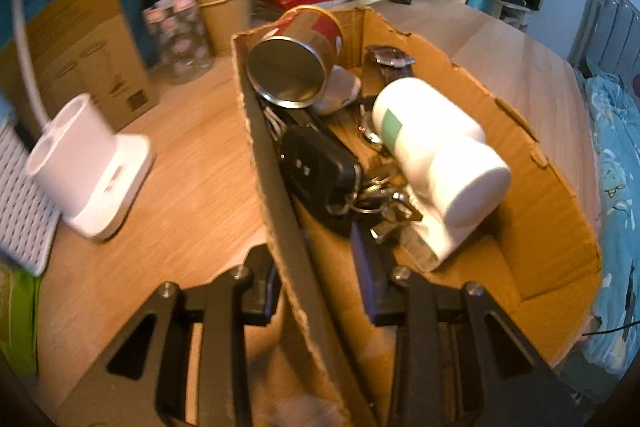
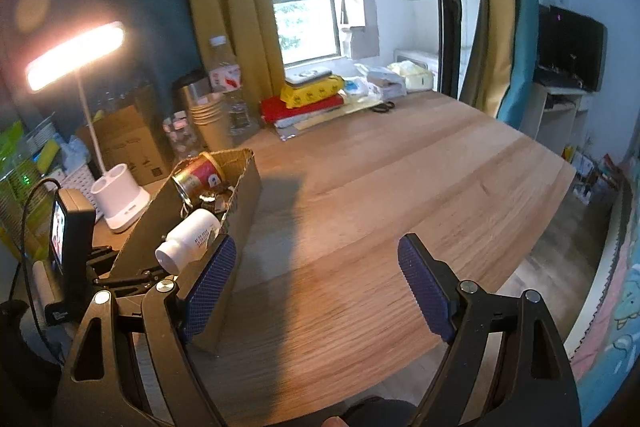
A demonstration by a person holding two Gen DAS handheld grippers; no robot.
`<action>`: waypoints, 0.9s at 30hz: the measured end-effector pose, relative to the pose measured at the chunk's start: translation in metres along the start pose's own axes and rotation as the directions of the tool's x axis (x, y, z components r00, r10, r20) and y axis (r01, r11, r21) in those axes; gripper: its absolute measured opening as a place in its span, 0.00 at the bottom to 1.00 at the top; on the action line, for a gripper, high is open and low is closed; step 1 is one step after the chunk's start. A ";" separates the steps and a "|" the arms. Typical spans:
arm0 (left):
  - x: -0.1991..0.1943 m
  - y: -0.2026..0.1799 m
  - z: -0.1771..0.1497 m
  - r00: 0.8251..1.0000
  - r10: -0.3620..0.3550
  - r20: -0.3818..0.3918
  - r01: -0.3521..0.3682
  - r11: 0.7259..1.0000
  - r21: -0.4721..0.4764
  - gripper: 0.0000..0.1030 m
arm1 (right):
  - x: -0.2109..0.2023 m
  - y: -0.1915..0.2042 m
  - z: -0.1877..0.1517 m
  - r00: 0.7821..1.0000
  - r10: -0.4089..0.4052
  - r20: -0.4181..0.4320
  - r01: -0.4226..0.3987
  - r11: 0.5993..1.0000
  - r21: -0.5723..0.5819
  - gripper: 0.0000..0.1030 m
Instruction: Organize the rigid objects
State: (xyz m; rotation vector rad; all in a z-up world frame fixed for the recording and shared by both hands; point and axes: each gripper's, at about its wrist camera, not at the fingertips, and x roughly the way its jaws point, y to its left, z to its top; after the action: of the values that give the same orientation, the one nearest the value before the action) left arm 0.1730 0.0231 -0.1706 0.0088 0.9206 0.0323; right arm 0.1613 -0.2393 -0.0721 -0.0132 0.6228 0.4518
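One cardboard box (image 1: 540, 187) stands on the wooden table (image 2: 380, 187), toward its left side, and holds the task's things. Counted in the left wrist view, these are one metal can (image 1: 296, 63) with a red label, lying on its side at the far end; one white bottle (image 1: 436, 151) with a white cap, lying on the right; one black car key (image 1: 316, 171) with one bunch of keys (image 1: 376, 195) hooked to it near the middle; and one wristwatch (image 1: 390, 61) at the far right. Left of the box stand one white lamp base (image 1: 92, 163), one stack of paper cups (image 1: 224, 7) and some small jars (image 1: 176, 35), too blurred to count. The left gripper (image 1: 326, 275) is closed down on the box's near-left wall, one finger outside it and one inside. The right gripper (image 2: 316, 287) stands wide apart over bare table just right of the box, holding nothing; whether its left pad (image 2: 208, 287) touches the box's near corner cannot be told.
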 end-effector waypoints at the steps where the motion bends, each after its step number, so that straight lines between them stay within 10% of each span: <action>1: 0.004 -0.005 0.005 1.000 -0.002 0.000 0.002 1.000 0.008 0.32 | 0.005 -0.006 0.000 1.000 0.001 -0.006 -0.001 1.000 0.006 0.83; 20: 0.055 -0.066 0.082 0.993 -0.116 0.014 0.115 0.992 0.054 0.35 | 0.046 -0.058 0.017 0.998 -0.049 -0.034 0.050 0.998 0.047 0.83; 27: 0.003 -0.043 0.069 0.984 -0.119 0.131 0.119 0.993 0.013 0.76 | 0.029 -0.038 0.020 0.998 -0.064 -0.014 0.065 0.998 0.025 0.83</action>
State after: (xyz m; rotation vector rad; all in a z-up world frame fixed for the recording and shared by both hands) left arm 0.2304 -0.0193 -0.1323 -0.0392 0.7875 -0.0808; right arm 0.2089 -0.2589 -0.0765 -0.0121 0.6393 0.3816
